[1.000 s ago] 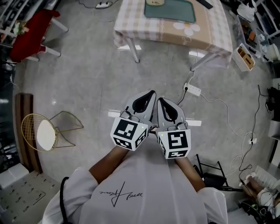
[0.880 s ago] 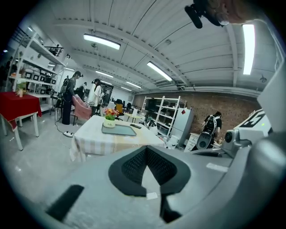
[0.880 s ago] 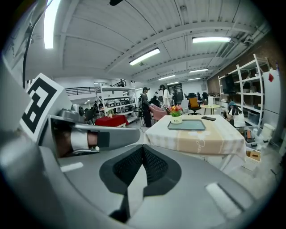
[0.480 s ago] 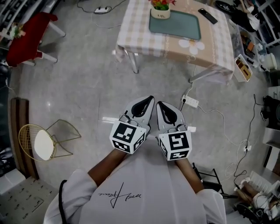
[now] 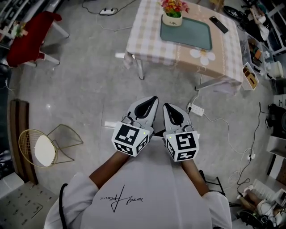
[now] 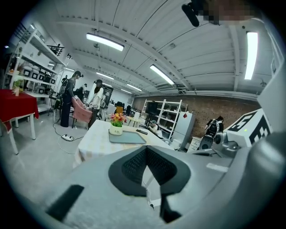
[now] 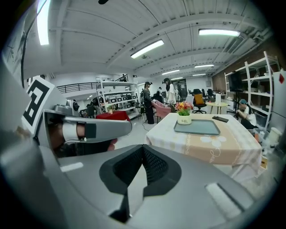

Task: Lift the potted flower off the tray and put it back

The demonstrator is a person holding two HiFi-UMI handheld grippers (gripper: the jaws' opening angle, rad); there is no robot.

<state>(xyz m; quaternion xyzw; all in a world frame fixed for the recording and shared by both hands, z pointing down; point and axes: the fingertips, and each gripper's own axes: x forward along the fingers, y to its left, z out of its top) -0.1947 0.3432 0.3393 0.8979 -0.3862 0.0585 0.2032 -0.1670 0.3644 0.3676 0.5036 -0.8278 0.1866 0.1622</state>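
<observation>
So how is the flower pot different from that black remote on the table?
The potted flower stands upright, a white pot with bright blooms; the black remote lies flat, long and thin. The potted flower sits on the tray's corner; the black remote lies off the tray, straight on the table. Both are on that one table.

bare floor (image 5: 85, 85) up to table (image 5: 178, 56), power strip (image 5: 196, 109) by its rt leg, wire chair (image 5: 42, 142) off left

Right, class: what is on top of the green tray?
Only the potted flower, standing at one corner of the tray; the rest looks bare. The patch beneath the pot is covered.
</observation>
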